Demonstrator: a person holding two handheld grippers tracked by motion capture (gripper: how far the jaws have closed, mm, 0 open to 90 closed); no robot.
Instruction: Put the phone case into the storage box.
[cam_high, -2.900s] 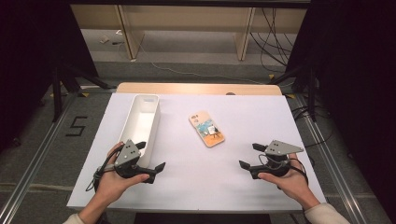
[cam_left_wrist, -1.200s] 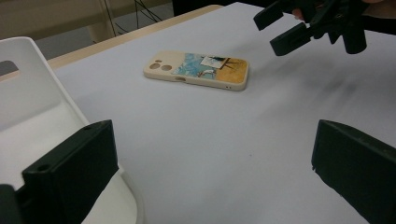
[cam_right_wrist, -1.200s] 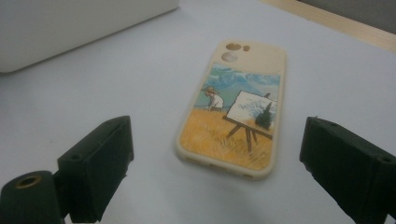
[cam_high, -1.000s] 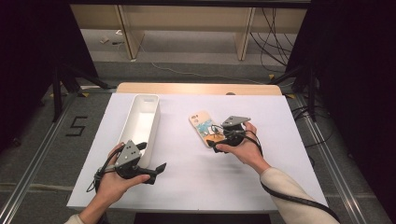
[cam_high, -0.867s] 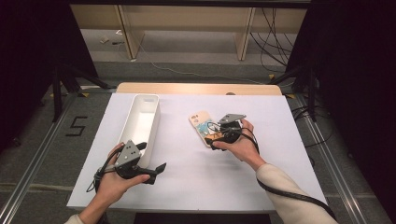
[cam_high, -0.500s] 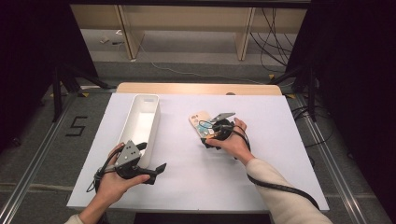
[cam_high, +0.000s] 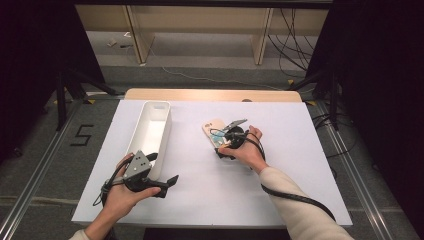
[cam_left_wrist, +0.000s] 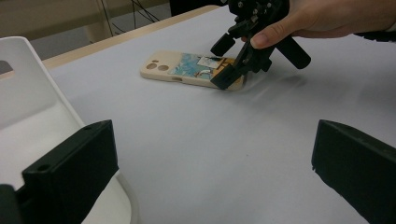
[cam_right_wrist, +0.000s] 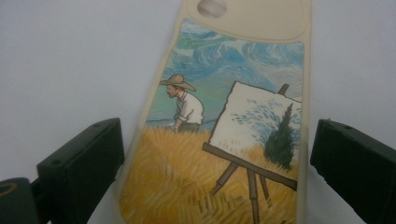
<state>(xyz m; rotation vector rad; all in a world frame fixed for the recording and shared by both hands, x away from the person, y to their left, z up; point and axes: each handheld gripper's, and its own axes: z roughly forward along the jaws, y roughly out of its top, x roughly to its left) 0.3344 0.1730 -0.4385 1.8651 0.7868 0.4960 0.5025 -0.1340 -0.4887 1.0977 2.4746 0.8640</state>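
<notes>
Cream-coloured and printed with a painting, a phone case lies flat on the white desk, near its middle and a little toward the far edge. In the right gripper view we see its picture clearly: a figure in a straw hat stands in a yellow field under swirling blue sky, beside a canvas on an easel, with a camera cutout at the far end of the case.

We hold the right gripper down over the near end of the case. Its jaws stand open, one on each side of the case, and in the right gripper view the left jaw sits just beside the case's edge while the right jaw is a little apart from it. We cannot tell whether either jaw touches the case. From the left gripper view, the right gripper shows in the distance with a hand wrapped over it, its lower tips against the near end of the case.

Our left gripper rests low on the near left part of the desk, well apart from the case. Its jaws are open and hold nothing, with bare desk between them.

A long white tray stands on the left side of the desk, its near end just beside the left gripper; in the left gripper view its wall rises at the left
</notes>
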